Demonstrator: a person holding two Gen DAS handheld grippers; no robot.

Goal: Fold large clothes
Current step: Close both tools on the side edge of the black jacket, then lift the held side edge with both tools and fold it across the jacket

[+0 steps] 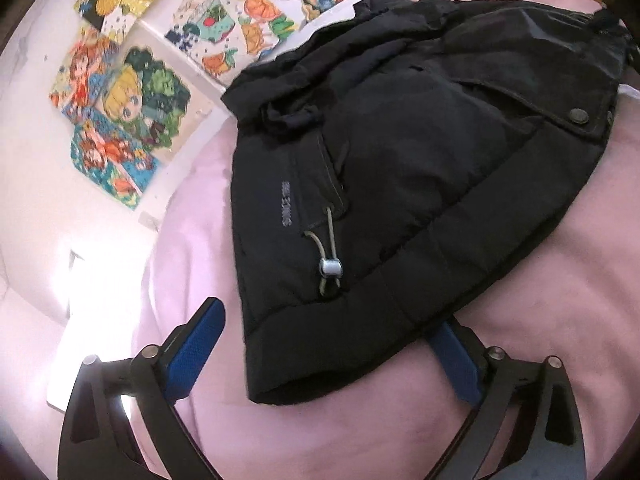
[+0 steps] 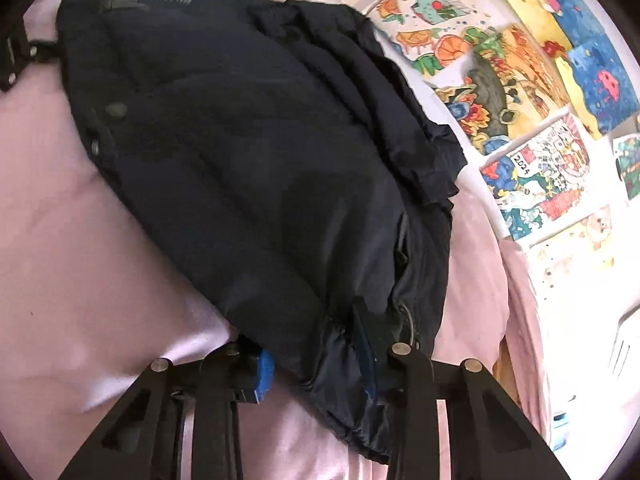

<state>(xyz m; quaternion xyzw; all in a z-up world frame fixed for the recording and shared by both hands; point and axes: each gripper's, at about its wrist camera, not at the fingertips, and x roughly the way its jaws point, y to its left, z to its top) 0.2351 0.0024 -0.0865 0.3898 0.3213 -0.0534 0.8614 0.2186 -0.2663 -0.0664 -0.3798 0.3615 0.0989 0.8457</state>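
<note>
A black padded jacket (image 1: pixel 400 152) lies partly folded on a pink bedsheet (image 1: pixel 560 320). Its hem corner with a drawstring and silver toggle (image 1: pixel 331 269) points toward my left gripper (image 1: pixel 332 344). That gripper is open, its blue pads either side of the hem corner; the right pad tip is tucked under the fabric. In the right wrist view the jacket (image 2: pixel 248 152) fills the middle. My right gripper (image 2: pixel 316 344) is shut on a bunched edge of the jacket near a metal ring (image 2: pixel 406 320).
The pink sheet (image 2: pixel 80 240) covers the bed around the jacket. A white wall with colourful cartoon pictures (image 1: pixel 120 92) runs along the far side of the bed; it also shows in the right wrist view (image 2: pixel 540 140). Bright glare sits at the left (image 1: pixel 80 300).
</note>
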